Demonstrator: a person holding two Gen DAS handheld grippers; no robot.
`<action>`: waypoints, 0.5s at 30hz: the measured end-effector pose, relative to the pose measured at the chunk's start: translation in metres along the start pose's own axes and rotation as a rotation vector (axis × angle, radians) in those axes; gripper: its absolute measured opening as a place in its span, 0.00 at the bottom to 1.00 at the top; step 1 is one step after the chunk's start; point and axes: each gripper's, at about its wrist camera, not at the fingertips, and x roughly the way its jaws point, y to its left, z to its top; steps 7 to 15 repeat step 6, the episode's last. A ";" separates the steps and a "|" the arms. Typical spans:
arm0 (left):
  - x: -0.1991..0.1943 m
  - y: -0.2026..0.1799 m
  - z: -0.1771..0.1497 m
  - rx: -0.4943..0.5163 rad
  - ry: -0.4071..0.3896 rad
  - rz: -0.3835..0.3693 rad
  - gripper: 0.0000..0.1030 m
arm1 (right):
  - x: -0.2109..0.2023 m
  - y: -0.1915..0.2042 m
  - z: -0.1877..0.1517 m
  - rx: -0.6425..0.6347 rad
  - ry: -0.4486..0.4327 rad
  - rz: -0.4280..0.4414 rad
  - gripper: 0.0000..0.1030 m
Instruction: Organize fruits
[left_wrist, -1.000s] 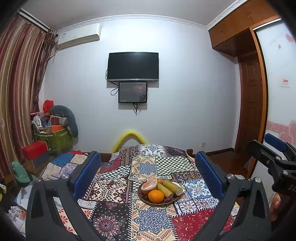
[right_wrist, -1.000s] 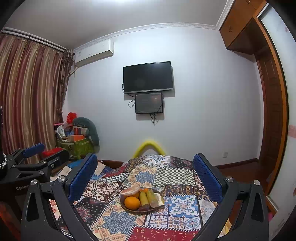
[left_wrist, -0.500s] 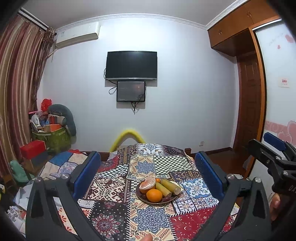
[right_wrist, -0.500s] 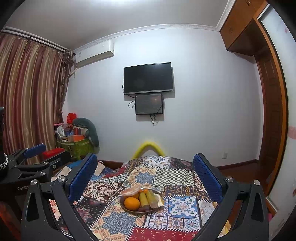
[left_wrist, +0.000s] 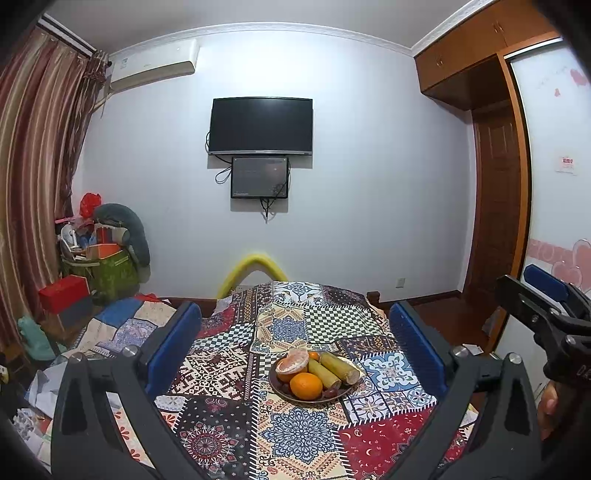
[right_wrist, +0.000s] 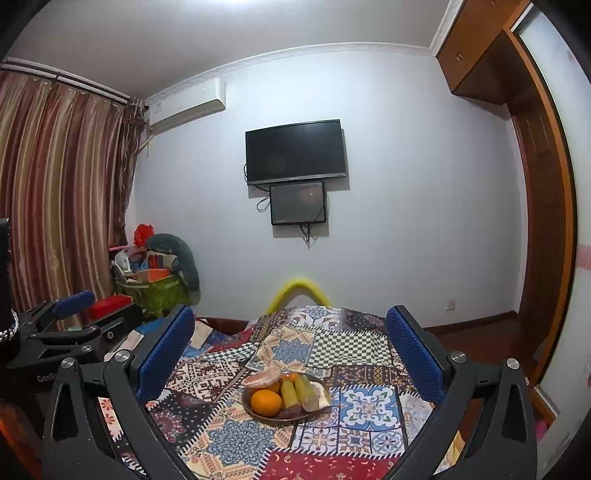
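Note:
A brown plate (left_wrist: 275, 386) sits on a table with a patchwork cloth (left_wrist: 295, 428). It holds an orange (left_wrist: 305, 386), a peeled citrus half (left_wrist: 292, 361), two yellow-green cane pieces (left_wrist: 338, 367) and dark dates. The plate also shows in the right wrist view (right_wrist: 253, 409), with the orange (right_wrist: 266, 402) at its front. My left gripper (left_wrist: 294, 336) is open and empty, held above the table in front of the plate. My right gripper (right_wrist: 290, 338) is open and empty too, and shows at the right edge of the left wrist view (left_wrist: 543, 306).
A yellow chair back (left_wrist: 255, 267) stands at the table's far edge. Bags and boxes (left_wrist: 99, 266) are piled at the left by the curtain. A TV (left_wrist: 261, 126) hangs on the far wall. A wooden door (left_wrist: 495, 221) is at the right.
Both views have drifted slightly; the plate sits a little lower and more central between the left gripper's fingers. Both grippers stay open and empty.

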 end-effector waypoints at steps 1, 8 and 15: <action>0.000 0.000 0.000 0.000 0.000 -0.002 1.00 | 0.000 0.000 0.000 0.002 0.001 0.001 1.00; 0.001 -0.002 -0.002 0.005 0.006 -0.008 1.00 | 0.001 0.000 -0.003 0.001 0.006 -0.001 1.00; 0.001 -0.002 -0.002 0.005 0.006 -0.008 1.00 | 0.001 0.000 -0.003 0.001 0.006 -0.001 1.00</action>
